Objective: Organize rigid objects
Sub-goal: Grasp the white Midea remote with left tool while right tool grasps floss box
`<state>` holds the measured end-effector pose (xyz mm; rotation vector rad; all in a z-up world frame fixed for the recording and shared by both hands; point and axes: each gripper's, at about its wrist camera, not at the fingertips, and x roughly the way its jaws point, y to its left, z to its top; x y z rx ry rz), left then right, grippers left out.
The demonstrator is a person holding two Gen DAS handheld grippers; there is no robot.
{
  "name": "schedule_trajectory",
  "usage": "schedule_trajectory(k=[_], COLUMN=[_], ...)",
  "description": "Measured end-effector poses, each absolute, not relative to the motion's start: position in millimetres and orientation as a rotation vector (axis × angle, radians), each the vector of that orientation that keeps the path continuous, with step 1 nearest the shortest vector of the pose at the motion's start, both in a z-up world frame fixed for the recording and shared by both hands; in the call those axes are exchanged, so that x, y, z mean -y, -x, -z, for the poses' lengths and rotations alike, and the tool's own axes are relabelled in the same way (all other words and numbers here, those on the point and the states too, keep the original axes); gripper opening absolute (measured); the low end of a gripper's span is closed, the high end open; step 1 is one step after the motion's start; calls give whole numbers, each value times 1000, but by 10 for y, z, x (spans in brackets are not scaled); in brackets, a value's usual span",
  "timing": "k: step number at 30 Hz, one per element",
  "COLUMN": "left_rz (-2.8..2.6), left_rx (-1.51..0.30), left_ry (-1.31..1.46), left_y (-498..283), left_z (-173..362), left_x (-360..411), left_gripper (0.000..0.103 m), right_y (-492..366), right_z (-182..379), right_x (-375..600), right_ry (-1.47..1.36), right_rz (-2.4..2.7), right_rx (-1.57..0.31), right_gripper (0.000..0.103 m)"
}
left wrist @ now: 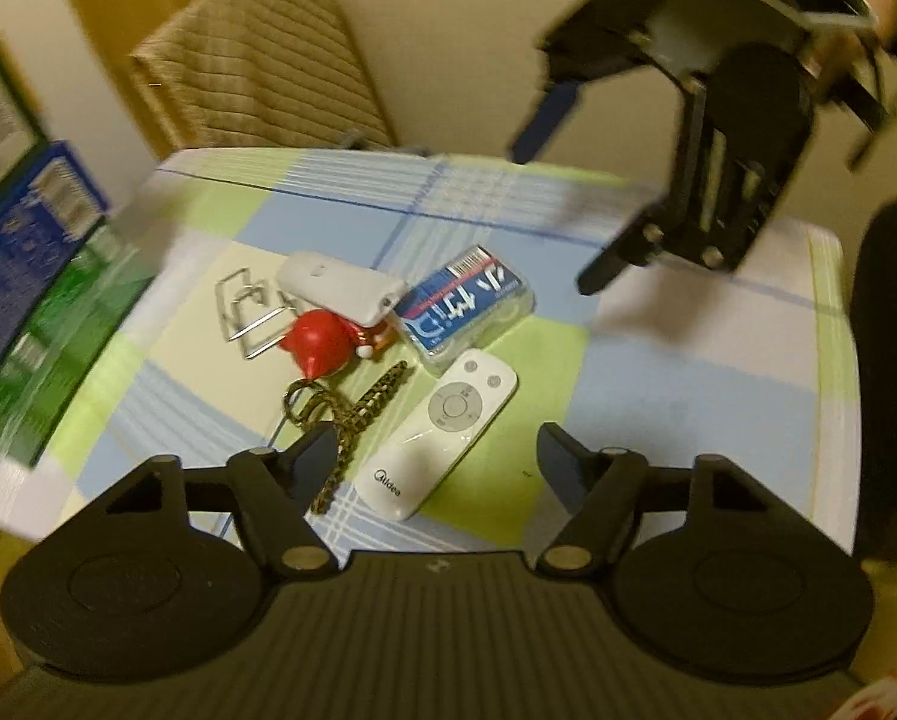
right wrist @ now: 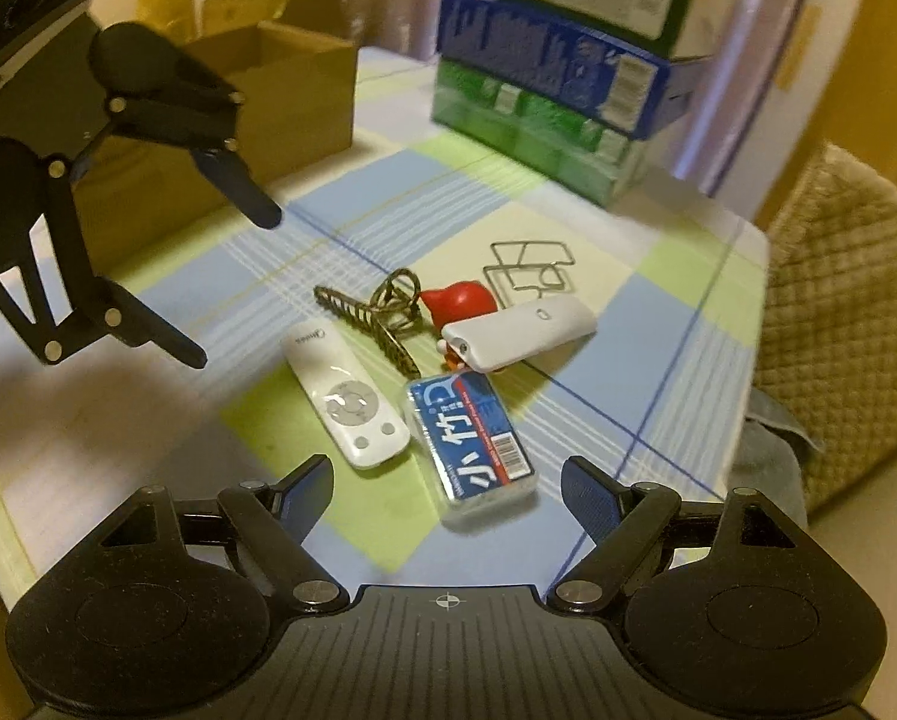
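On a table under a blue, green and cream checked cloth (right wrist: 658, 324), a small cluster of rigid objects lies near the middle. Read from left to right in the right wrist view: a white remote control (right wrist: 346, 387) lies flat with its buttons up; just beside it a braided cord with a key ring (right wrist: 382, 312) runs diagonally; next comes a clear plastic case with a blue label (right wrist: 475, 444), nearest the camera; behind it a red figurine (right wrist: 457, 300) sits partly under a white oblong device (right wrist: 517, 330), which rests tilted across it; furthest right, a bent wire frame (right wrist: 529, 270) lies on the cloth. Whether the figurine hangs on the key ring cannot be told from the blurred views. The left gripper (right wrist: 235, 282) hovers above the cloth at the left, jaws apart with nothing between them, clear of every object. The right gripper (right wrist: 445, 495) likewise stands with jaws apart and empty, the labelled case lying between and just beyond its fingertips, not touched. A brown cardboard box (right wrist: 304, 90) stands at the far left edge, and stacked green and blue cartons (right wrist: 544, 84) at the far side. A beige ribbed cushion (right wrist: 844, 300) lies off the table to the right.
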<state>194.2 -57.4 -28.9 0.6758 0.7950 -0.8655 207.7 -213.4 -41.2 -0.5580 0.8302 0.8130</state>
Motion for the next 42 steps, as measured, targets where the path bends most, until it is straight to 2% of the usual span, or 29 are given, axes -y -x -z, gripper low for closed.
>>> schedule_trajectory(k=[6,16,20,23,26,32,37,42], left_rz=[954,1005,1032,1043,1029,875,672,545], left_rx=[-828,-883,-894,-922,-939,-1052,-1197,-1161], left_ry=[-757,-858,-863,-843,-838,-739,-525,-347], left_y=[-2140,-2396,-2469,-2511,-2479,-2376,-2162,-1749], left_z=[581,1005,1067,1071,1070,1040,1044,1039], left_x=[749,889,916,929,926,898,703,389], left_gripper=[65,59,54,45,42,38,35,35], right_y=[-2374,-2641,-2695,-2696,-2674,-2457,-2156,-1735], right_z=[627,924,1006,1050,1047,1030,989,973], right_x=[2021,1875,1862,1859,1889,1900,1942,1886], right_ry=[625,691,693,701,665,593,384,242], right_rz=[-885,-909,-925,-907,-888,-759,-601,-468], right_rx=[-873,-943,-973,-985,-1001,-1062,-1137,-1130], right_gripper=[79,68,66,56,54,54,54,54])
